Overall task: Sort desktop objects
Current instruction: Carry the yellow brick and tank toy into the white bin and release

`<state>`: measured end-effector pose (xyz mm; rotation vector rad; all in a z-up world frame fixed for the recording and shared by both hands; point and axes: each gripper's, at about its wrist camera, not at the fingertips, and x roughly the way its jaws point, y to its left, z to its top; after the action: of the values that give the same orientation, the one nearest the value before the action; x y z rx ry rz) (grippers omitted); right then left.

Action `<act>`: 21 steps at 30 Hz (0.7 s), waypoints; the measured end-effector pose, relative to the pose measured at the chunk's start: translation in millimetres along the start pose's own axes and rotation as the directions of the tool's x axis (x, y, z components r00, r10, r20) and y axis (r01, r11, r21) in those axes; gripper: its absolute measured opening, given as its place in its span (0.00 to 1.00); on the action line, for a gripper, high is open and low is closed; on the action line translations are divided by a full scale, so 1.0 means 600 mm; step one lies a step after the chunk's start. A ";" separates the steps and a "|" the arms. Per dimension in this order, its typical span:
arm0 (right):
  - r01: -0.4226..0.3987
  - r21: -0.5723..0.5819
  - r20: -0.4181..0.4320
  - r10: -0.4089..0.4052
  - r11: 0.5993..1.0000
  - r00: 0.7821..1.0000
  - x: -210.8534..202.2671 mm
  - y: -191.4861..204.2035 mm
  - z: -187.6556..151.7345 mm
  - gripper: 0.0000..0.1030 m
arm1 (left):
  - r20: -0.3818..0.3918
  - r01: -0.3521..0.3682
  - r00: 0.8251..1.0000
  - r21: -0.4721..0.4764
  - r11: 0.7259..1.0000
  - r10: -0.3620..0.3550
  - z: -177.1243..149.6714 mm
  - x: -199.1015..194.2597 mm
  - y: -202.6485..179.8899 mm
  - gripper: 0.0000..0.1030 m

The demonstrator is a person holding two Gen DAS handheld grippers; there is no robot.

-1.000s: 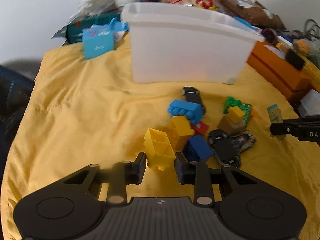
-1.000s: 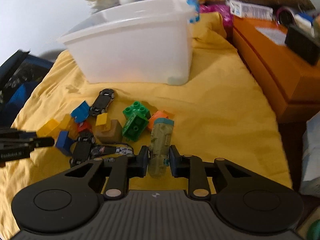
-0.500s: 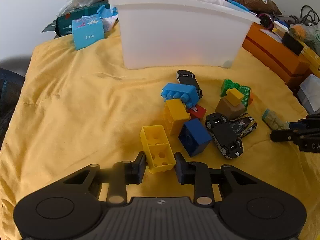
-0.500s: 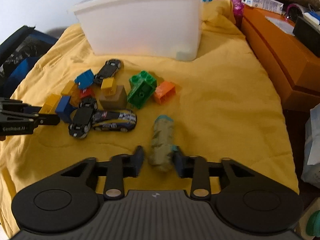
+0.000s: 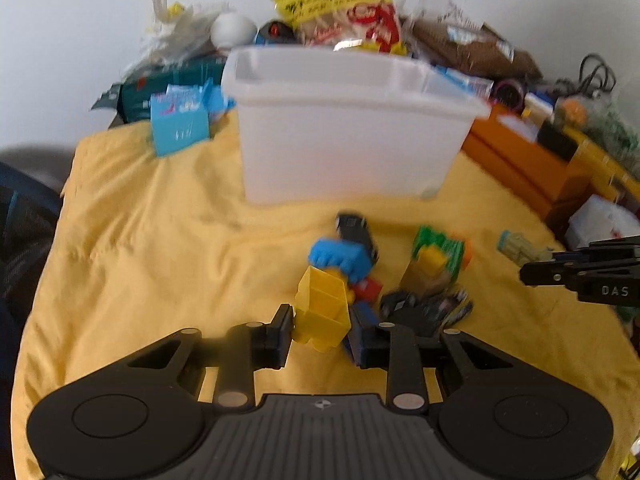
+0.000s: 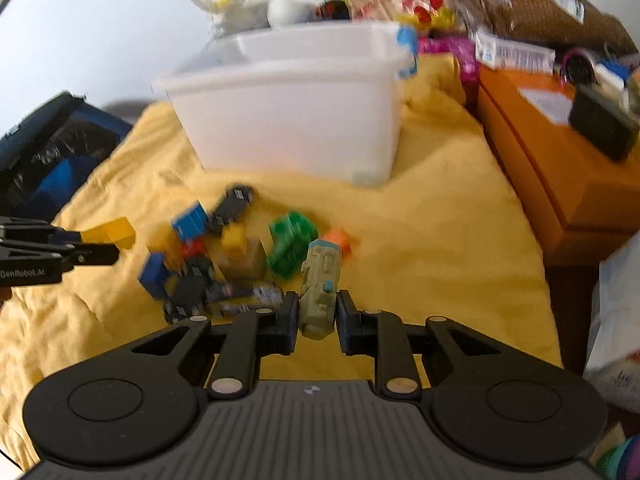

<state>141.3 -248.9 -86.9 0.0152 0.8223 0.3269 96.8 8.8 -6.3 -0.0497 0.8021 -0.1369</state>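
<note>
Now lifted off the yellow cloth (image 5: 168,216) where both lay half a second ago, the yellow block (image 5: 322,314) sits clamped in my left gripper (image 5: 322,330) and the olive toy vehicle (image 6: 319,294) in my right gripper (image 6: 318,322), fingers closed on each. Both pieces are thus ready to carry to the white bin (image 5: 344,140) at the far side. Motion blur smears the remaining toy pile (image 6: 224,264); the bin's interior is hidden from both views.
</note>
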 end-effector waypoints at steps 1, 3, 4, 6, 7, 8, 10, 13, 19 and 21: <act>-0.002 -0.007 0.014 0.002 1.000 1.000 -0.003 0.003 0.009 0.22 | 0.015 0.003 1.000 0.000 1.000 -0.003 0.008 -0.005 -0.001 0.32; -0.012 -0.010 0.042 0.012 1.000 0.999 -0.011 0.008 0.028 0.22 | 0.033 0.005 0.999 -0.009 1.000 -0.005 0.022 -0.012 0.000 0.32; -0.017 -0.009 0.056 0.017 1.000 0.998 -0.015 0.009 0.038 0.22 | 0.045 0.009 0.999 -0.017 1.000 -0.008 0.031 -0.017 0.001 0.32; -0.026 -0.011 0.088 0.027 1.000 0.996 -0.024 0.011 0.059 0.22 | 0.075 0.011 0.997 -0.025 1.000 -0.009 0.053 -0.027 0.004 0.32; -0.029 -0.014 0.102 0.030 0.999 0.994 -0.027 0.012 0.072 0.22 | 0.088 0.012 0.996 -0.028 1.000 -0.010 0.063 -0.032 0.006 0.32; -0.031 -0.018 0.117 0.033 0.999 0.993 -0.030 0.013 0.086 0.22 | 0.099 0.016 0.995 -0.031 0.999 -0.013 0.074 -0.035 0.008 0.32; -0.035 -0.030 0.143 0.039 0.999 0.989 -0.035 0.013 0.118 0.22 | 0.119 0.018 0.993 -0.035 0.999 -0.014 0.101 -0.040 0.013 0.32; -0.037 -0.040 0.163 0.043 0.999 0.986 -0.033 0.007 0.170 0.22 | 0.143 0.018 0.990 -0.045 0.999 -0.011 0.150 -0.039 0.023 0.32; -0.052 -0.020 0.107 0.054 0.998 0.993 -0.004 -0.013 0.264 0.22 | 0.144 -0.004 0.990 -0.020 1.000 0.007 0.244 -0.014 0.034 0.32; -0.063 0.006 0.077 0.062 0.998 0.995 0.010 -0.022 0.288 0.22 | 0.128 0.002 0.992 -0.026 1.000 0.002 0.271 -0.002 0.037 0.32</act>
<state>273.5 -240.3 25.1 0.0609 0.7481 0.3797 215.3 30.0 105.2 -0.0824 0.6757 -0.1219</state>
